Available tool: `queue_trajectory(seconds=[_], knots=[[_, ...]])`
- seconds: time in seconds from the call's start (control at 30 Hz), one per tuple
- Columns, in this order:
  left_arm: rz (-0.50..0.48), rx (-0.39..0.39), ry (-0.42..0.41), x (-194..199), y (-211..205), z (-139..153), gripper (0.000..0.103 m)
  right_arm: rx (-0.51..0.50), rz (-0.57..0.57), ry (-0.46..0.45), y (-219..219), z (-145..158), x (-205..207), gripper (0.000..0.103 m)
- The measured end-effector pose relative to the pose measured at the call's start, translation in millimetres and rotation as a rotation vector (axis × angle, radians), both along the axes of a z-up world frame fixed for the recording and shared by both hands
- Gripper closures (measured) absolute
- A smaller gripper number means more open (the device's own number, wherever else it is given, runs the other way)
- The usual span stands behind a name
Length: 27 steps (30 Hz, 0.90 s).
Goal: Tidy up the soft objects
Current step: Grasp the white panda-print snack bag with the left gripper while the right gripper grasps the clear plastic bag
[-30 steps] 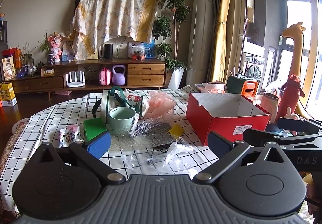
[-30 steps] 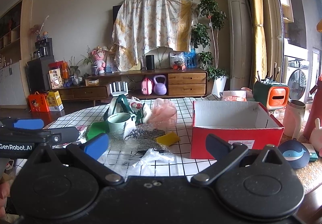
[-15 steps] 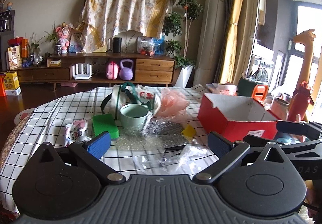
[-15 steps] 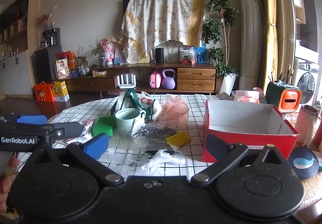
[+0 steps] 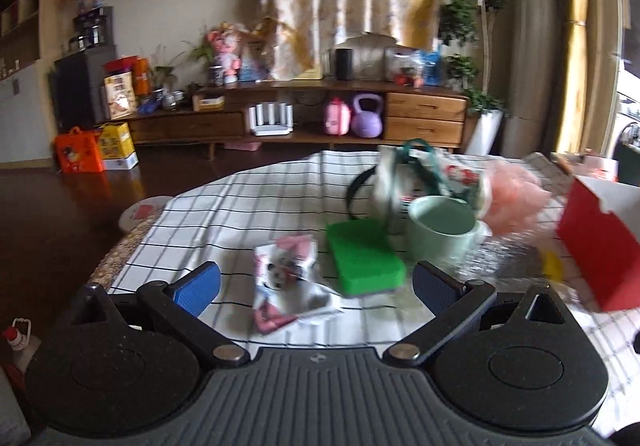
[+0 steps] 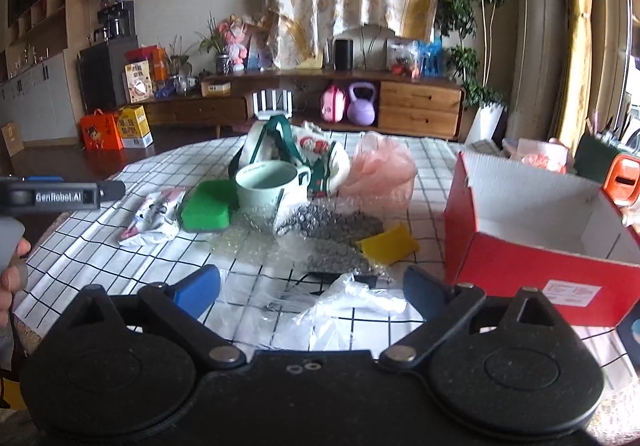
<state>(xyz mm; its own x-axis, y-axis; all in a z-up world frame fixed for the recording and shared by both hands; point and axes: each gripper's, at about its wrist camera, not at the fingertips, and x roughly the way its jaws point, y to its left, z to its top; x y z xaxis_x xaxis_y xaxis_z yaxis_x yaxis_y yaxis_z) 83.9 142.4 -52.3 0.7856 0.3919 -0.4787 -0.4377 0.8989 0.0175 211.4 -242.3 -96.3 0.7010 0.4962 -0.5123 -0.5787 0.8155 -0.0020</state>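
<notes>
Checkered desk (image 6: 100, 242) cluttered: snack pouch (image 5: 288, 286) near left edge, green sponge (image 5: 364, 262) touching mint mug (image 5: 440, 234). Left claw (image 5: 316, 282) wide open, empty, framing pouch. Right claw (image 6: 312, 284) wide open, empty, over clear plastic film (image 6: 352, 298). Red box (image 6: 540, 238) by right edge. Risk: left claw clips sponge, nudges mug; slick pouch slips.

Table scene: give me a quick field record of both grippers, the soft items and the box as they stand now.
left gripper: jaws open, empty, pointing at the small printed packet
right gripper: jaws open, empty, above the clear plastic bag
green sponge: flat on the tablecloth, beside the mug
yellow sponge: at the edge of the bubble wrap
pink mesh puff: behind the bubble wrap
red box: open, nothing visible inside
</notes>
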Motion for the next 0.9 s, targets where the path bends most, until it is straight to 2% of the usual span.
queue_trajectory(seconds=[0.17,0.27,0.4,0.47,0.77,0.9], knots=[[0.063,0.007,0.055,26.5,36.2,-20.2,0.000,-0.033,-0.016,0.087,15.9,-27.1,27.0,0.013],[0.079,-0.010,0.091,42.9,51.6,-34.4,0.000,-0.038,-0.035,0.135,20.6,-42.4,42.7,0.021],[0.100,-0.046,0.128,63.0,69.6,-51.4,0.000,-0.016,-0.072,0.184,21.7,-52.8,61.2,0.024],[0.104,-0.071,0.148,75.2,76.9,-60.2,0.000,-0.001,-0.090,0.209,21.5,-55.5,70.3,0.024],[0.116,-0.085,0.217,104.8,89.3,-84.4,0.000,0.060,-0.190,0.336,21.6,-67.1,97.7,0.024],[0.096,-0.133,0.233,112.5,93.3,-91.4,0.000,0.067,-0.225,0.376,26.4,-75.0,105.1,0.024]])
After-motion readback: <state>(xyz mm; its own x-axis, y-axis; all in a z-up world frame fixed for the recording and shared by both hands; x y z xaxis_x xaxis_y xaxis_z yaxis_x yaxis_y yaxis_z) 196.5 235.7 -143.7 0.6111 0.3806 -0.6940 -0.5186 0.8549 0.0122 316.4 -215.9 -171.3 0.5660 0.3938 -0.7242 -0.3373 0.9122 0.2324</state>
